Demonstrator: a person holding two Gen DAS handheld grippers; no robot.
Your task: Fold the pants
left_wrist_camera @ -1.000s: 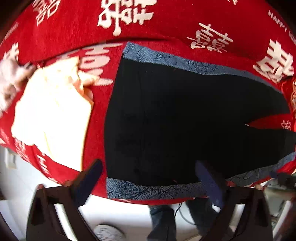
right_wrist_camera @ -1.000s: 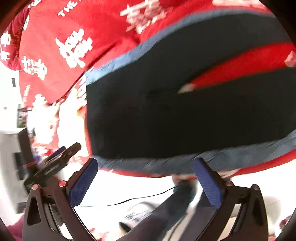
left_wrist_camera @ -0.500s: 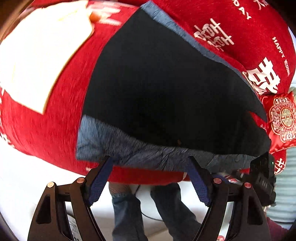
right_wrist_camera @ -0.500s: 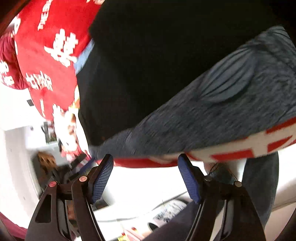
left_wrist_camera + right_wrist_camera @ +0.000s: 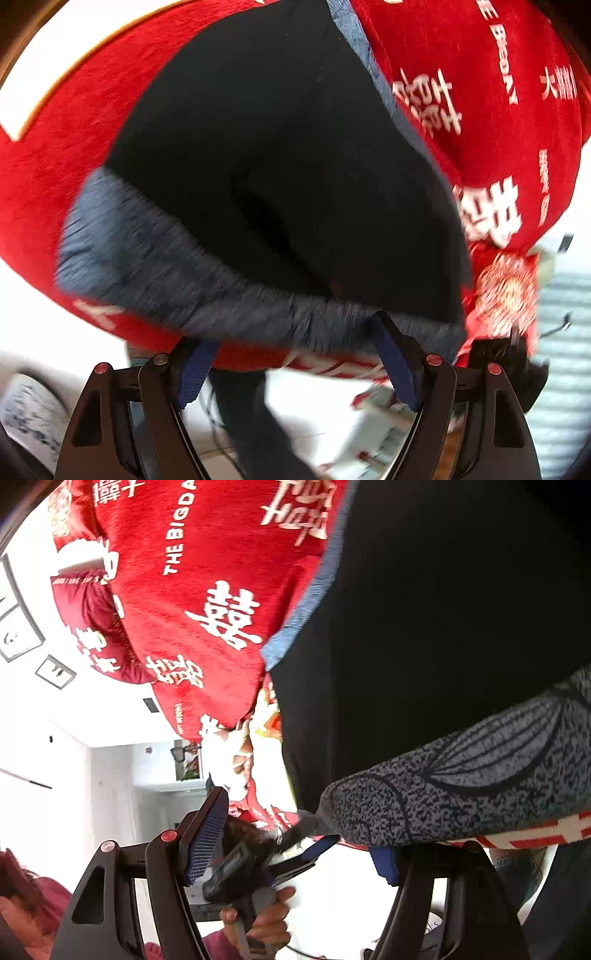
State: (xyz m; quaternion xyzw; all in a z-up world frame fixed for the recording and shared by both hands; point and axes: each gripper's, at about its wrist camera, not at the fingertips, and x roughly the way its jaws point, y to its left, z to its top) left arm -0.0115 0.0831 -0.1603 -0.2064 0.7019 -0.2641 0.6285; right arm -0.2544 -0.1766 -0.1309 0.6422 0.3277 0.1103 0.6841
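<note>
The black pants (image 5: 280, 155) lay flat on the red cover (image 5: 491, 122), their grey band (image 5: 207, 291) at its near edge. Both the left tongs (image 5: 291, 354) and right tongs (image 5: 295, 834) stood wide at that band, gripping nothing.

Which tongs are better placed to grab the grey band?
Right, probably: a corner of the grey band lies between the right tongs, one finger under it. The left tongs only face its edge.
</note>
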